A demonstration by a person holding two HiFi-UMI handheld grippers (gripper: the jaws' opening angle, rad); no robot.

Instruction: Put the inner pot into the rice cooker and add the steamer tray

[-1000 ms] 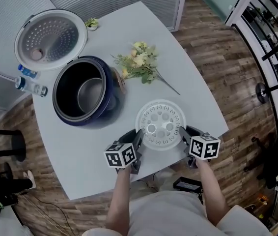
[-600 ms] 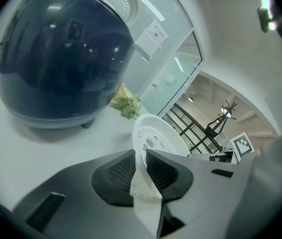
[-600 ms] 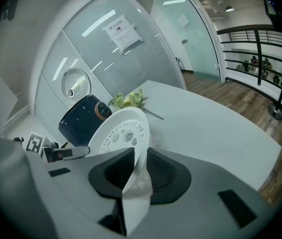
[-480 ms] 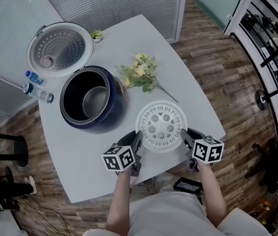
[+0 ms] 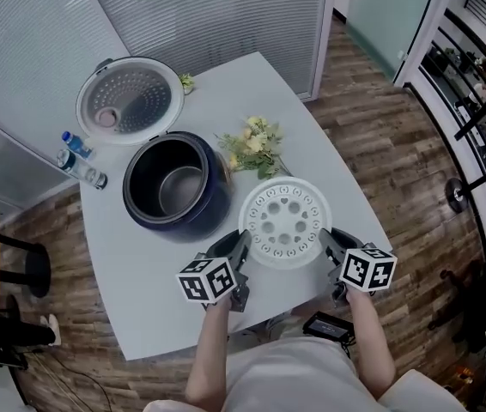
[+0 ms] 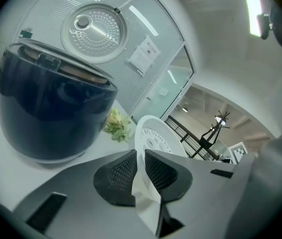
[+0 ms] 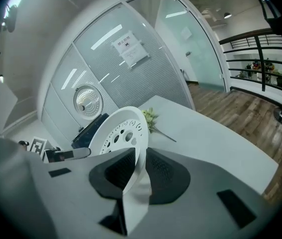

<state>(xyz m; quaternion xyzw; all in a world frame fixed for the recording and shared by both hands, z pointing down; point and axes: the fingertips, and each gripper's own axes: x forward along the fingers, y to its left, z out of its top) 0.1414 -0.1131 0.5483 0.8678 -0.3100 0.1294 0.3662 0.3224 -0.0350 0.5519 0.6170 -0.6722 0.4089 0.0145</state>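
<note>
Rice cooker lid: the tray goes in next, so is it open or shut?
Open. The lid is swung back, perforated underside up, and the inner pot shows inside the cooker body.

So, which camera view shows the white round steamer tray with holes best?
The head view: it looks down on the white round perforated plastic steamer tray, showing its whole face and its holes. The left gripper view shows the tray steeply slanted, few holes visible; the right gripper view shows more holes, also slanted.
</note>
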